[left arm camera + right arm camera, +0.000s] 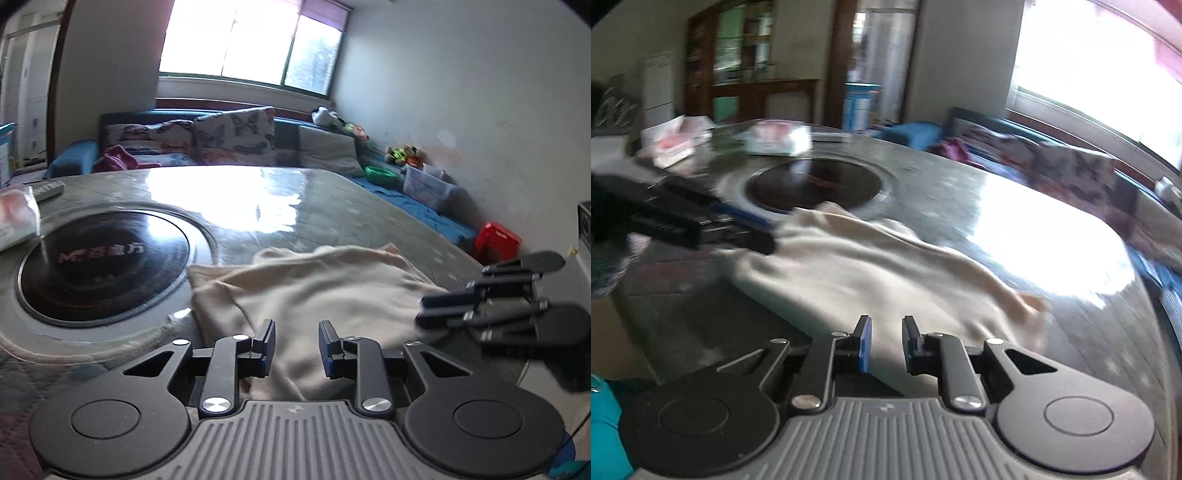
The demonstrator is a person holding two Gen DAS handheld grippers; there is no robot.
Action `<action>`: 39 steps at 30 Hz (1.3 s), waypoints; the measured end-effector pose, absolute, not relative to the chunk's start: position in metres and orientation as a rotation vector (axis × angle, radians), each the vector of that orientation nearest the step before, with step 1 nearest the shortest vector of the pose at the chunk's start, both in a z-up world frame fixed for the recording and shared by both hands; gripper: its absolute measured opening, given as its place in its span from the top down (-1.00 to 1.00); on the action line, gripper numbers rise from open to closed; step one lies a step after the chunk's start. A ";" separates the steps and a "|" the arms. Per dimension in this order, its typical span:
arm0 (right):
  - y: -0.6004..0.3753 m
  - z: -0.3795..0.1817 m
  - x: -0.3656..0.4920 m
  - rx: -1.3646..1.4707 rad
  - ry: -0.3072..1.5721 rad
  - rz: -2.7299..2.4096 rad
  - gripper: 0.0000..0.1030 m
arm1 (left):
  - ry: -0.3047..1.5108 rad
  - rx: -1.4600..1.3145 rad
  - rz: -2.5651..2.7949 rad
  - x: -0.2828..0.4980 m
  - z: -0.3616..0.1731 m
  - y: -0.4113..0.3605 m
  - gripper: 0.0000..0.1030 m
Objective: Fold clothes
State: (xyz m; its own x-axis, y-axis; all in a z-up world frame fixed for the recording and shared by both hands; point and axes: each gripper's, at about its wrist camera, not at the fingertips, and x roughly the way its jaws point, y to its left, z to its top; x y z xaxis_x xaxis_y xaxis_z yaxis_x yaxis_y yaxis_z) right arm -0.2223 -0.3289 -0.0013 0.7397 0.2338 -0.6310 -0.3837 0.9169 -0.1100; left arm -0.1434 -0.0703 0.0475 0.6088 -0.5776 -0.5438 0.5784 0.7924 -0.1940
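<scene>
Both tongs [297,349] [885,343] gaping, empty | cream garment [314,291] crumpled, long axis prob. L-R

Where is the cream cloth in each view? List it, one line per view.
Left wrist: cream cloth lies lower centre, just ahead of the left gripper.
Right wrist: cloth lies centre, ahead of the right gripper.
Shared landmark: black round hob beyond it.
</scene>
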 end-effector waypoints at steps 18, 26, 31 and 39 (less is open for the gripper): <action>-0.380 -0.014 -0.215 -0.096 0.712 0.213 0.70 | 0.676 0.019 -0.644 -0.135 0.038 -0.066 0.50; -0.330 0.008 -0.218 -0.285 0.682 0.400 0.66 | 0.665 -0.022 -0.575 -0.130 0.050 -0.049 0.48; -0.274 0.008 -0.213 -0.409 0.661 0.580 0.50 | 0.671 -0.076 -0.478 -0.121 0.057 -0.027 0.17; -0.194 -0.008 -0.214 -0.646 0.600 0.768 0.37 | 0.681 -0.167 -0.401 -0.109 0.064 -0.005 -0.19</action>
State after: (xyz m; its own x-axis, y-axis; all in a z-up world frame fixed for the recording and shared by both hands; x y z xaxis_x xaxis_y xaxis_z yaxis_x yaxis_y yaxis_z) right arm -0.2138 -0.1940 -0.0084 0.5769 0.4320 -0.6932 -0.7772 0.5513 -0.3032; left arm -0.1092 -0.0052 0.0644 0.7045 -0.4122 -0.5777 0.3047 0.9109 -0.2784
